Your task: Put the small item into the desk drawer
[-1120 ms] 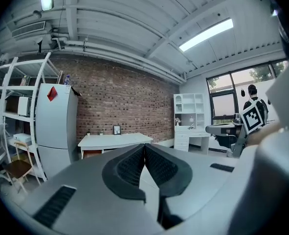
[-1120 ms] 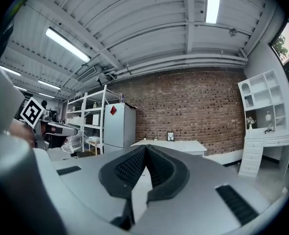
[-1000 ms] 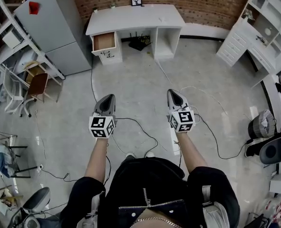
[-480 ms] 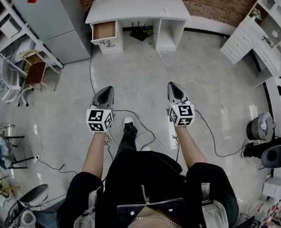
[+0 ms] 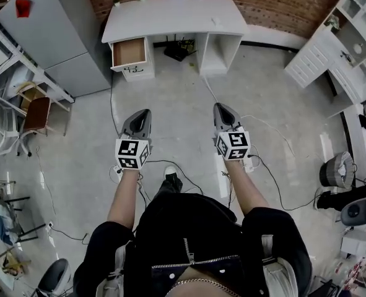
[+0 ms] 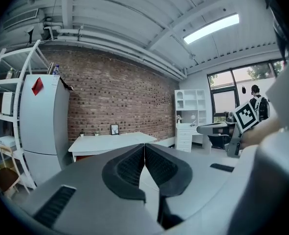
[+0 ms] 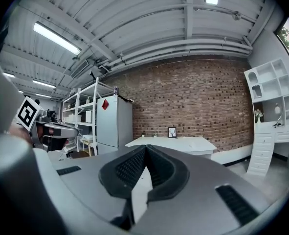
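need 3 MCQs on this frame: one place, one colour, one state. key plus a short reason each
1. In the head view, where on the desk is the open drawer?
A. left end
B. right end
C. middle

2. What colour is the desk top?
A. black
B. white
C. red

3. How do the left gripper and right gripper stand?
A. both open
B. both shut, nothing between the jaws
C. left shut on a cup, right open

Key:
1 A: the pulled-out drawer, wood-coloured inside, sits under the desk's left end.
2 B: the top is plain white against the brick wall.
3 B: in each gripper view the ribbed pads meet, with nothing between them.
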A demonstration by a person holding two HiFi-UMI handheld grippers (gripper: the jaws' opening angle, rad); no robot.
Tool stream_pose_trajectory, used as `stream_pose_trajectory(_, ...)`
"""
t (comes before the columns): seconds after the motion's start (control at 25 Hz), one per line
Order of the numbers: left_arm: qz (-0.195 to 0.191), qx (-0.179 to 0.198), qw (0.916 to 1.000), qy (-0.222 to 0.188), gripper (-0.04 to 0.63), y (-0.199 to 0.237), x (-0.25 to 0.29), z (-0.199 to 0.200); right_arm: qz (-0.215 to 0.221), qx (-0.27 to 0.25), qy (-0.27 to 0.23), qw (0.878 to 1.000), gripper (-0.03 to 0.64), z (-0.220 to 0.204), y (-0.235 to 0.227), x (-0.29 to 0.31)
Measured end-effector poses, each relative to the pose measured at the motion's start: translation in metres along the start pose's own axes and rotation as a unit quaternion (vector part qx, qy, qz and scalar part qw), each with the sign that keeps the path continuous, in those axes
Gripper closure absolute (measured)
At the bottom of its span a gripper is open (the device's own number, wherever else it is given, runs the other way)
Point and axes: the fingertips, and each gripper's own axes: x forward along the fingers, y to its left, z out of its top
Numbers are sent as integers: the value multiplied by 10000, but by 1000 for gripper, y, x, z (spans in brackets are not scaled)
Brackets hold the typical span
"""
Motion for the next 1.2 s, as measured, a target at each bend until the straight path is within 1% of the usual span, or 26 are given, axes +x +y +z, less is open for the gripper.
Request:
stream_pose_trajectory(0.12, -83, 42, 10000, 8, 574, 31, 34, 8, -14, -42, -29, 10000, 609, 12, -3, 48)
stream_pose_trajectory(0.24, -130, -3, 9999, -30, 574, 66, 64, 16, -46, -65, -133, 9999, 610, 26, -4, 90)
stream_pose_trajectory(0.4, -151, -13, 9999, 14, 574, 100, 95, 21, -83, 14, -130, 9999, 611, 26, -5, 127)
stream_pose_trajectory(0.6, -260, -30, 9996, 69, 574, 117, 124, 22, -208, 92, -27, 9997, 609, 21, -21, 154)
stream_pose_trajectory(0.84, -286, -107, 9994, 140, 574, 128, 167, 18, -259, 116, 5, 9996, 611, 20, -50, 188)
stream_pose_trajectory(1.08, -183, -111, 9996, 176, 574, 145, 243, 21, -158, 188, 17, 9997, 611, 15, -98, 257)
stream_pose_trajectory(1.2, -85, -114, 9997, 203, 574, 158, 288, 29, -89, 200, -12, 9998, 611, 23, -128, 300)
